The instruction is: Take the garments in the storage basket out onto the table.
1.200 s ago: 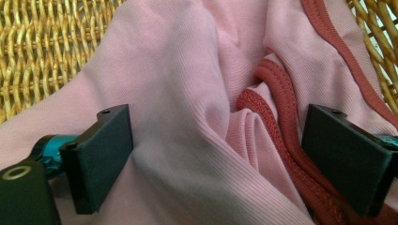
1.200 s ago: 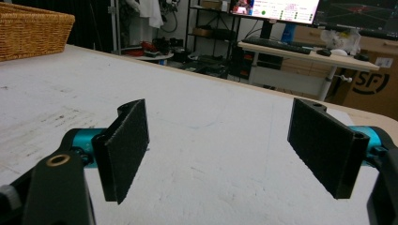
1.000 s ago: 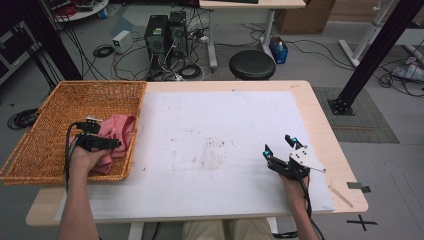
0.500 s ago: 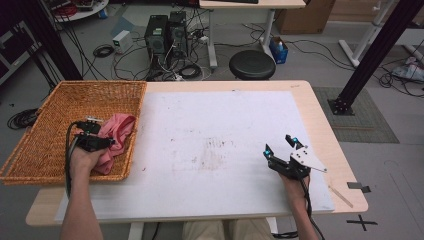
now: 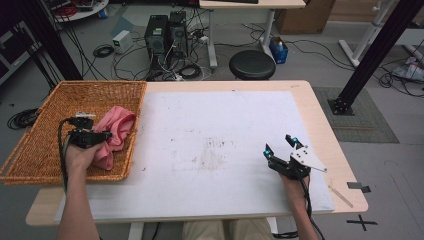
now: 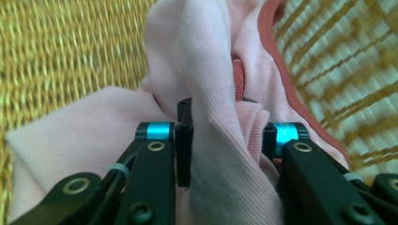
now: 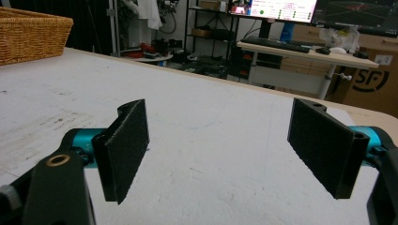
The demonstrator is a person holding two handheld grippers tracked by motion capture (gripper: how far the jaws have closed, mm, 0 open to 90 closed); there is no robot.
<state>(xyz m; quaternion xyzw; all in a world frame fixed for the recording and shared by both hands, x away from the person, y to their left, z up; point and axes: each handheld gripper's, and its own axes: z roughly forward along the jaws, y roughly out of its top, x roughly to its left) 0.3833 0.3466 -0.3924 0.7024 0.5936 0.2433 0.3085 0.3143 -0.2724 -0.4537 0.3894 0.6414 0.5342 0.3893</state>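
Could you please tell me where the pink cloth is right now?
In the high view the pink cloth lies inside the wicker basket at the table's left, against its right wall, with the left gripper closed on a fold.

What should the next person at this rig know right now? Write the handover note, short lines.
Left claw: jaws have just been closing, now pinching a fold of the pink cloth.
Right claw: open, nothing between the pads, low over the white mat.
Cloth: bunched in the wicker basket at the table's left end.
Done: cloth gripped.
Left: probably lifting it out onto the mat.
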